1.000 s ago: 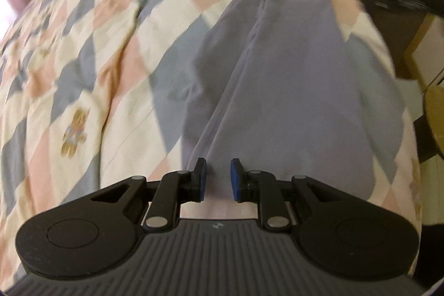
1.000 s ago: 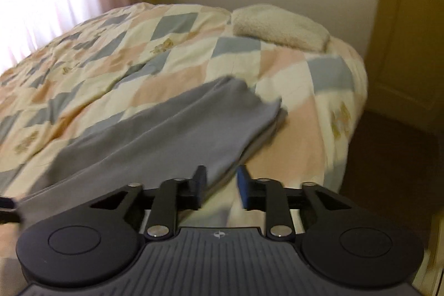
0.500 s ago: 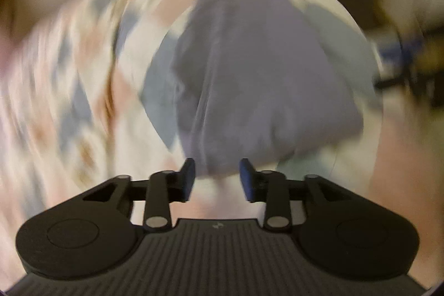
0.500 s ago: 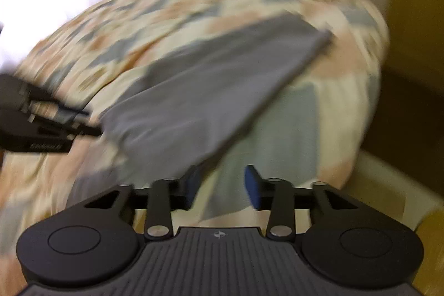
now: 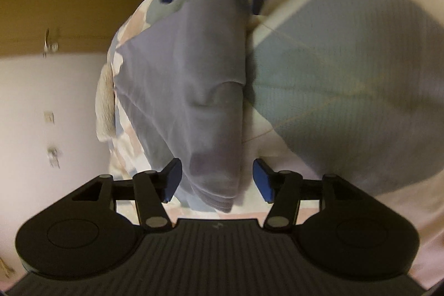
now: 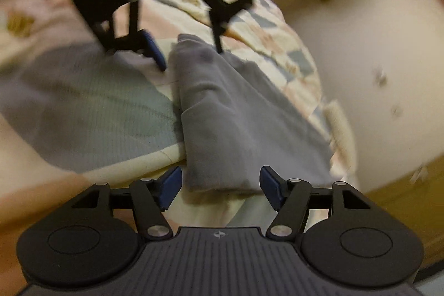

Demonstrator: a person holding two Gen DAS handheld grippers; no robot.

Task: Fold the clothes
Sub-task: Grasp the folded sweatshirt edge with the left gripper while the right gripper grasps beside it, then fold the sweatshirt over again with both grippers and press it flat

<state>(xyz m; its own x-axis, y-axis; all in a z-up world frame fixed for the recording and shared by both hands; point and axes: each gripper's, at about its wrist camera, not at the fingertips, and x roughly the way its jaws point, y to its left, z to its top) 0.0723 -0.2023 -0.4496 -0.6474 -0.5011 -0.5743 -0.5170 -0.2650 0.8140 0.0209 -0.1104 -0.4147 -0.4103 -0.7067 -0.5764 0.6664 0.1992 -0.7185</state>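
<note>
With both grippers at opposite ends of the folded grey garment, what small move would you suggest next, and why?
Probably close each gripper on its end. The left gripper and right gripper, whose jaws have just been opening, each straddle an end of the grey garment on the quilt, pads not yet pressing. Gripping both ends would allow the next fold.

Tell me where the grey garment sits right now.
The grey garment lies folded lengthwise on the patchwork quilt, stretched between the two open tools: the left tool at one end, the right tool at the other.
</note>
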